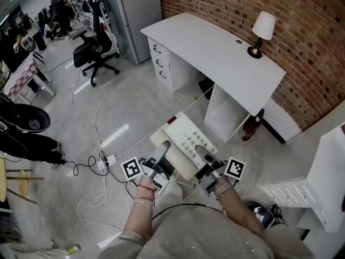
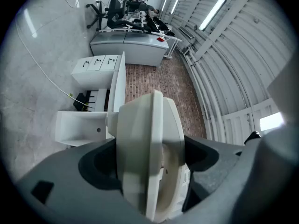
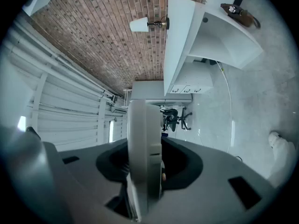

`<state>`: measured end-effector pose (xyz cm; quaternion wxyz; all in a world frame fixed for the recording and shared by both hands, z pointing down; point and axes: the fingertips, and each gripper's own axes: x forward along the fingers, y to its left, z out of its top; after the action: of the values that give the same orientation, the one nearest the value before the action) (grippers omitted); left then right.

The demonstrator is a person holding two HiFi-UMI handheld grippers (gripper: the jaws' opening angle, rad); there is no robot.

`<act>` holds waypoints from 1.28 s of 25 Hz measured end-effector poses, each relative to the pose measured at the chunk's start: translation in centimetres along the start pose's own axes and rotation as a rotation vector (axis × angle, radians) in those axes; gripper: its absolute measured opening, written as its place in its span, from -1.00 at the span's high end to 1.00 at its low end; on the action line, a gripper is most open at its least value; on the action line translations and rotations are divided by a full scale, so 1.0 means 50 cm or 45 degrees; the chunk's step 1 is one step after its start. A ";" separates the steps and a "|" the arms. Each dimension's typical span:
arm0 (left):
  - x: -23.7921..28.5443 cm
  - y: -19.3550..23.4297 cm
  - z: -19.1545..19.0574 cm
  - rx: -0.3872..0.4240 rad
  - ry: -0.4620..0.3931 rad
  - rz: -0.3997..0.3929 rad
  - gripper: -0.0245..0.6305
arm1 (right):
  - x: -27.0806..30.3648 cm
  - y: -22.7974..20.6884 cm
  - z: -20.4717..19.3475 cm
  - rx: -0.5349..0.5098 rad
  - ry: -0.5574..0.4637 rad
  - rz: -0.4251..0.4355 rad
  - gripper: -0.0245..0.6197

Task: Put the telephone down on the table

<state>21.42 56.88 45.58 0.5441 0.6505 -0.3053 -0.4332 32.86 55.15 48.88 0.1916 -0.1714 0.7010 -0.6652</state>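
Observation:
A cream desk telephone [image 1: 183, 142], handset on its left and keypad up, hangs in the air over the floor, held from both sides. My left gripper [image 1: 160, 154] is shut on its thick handset side [image 2: 147, 148], jaws spread wide around it. My right gripper [image 1: 207, 158] is shut on the thin right edge [image 3: 144, 148] of the telephone. The white table [image 1: 215, 47] stands ahead against a brick wall, and the telephone is short of its near edge. The table's top [image 3: 180, 36] also shows in the right gripper view.
A small lamp [image 1: 262, 30] with a white shade stands at the table's far right end. Drawers [image 1: 161, 58] fill its left end. A black office chair [image 1: 97, 47] is at the left. A power strip with cables [image 1: 108, 159] lies on the floor. White cabinets [image 1: 318, 177] stand at the right.

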 end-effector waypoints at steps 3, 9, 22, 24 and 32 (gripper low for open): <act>0.030 0.007 0.060 0.012 0.000 -0.001 -0.31 | 0.066 -0.001 0.029 -0.009 0.004 0.011 0.42; 0.081 0.033 0.167 -0.012 0.008 0.021 -0.31 | 0.173 -0.017 0.073 0.012 -0.013 -0.005 0.42; 0.175 0.079 0.354 -0.013 0.088 0.037 -0.31 | 0.357 -0.048 0.152 0.019 -0.096 -0.005 0.42; 0.187 0.082 0.372 -0.001 0.109 0.039 -0.31 | 0.374 -0.050 0.160 0.021 -0.116 0.007 0.42; 0.216 0.095 0.429 -0.021 0.104 0.023 -0.31 | 0.433 -0.059 0.193 -0.007 -0.107 -0.013 0.42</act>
<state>7.32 36.93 47.02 0.5654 0.6602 -0.2851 -0.4039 18.83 35.93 50.55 0.2171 -0.2032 0.6932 -0.6565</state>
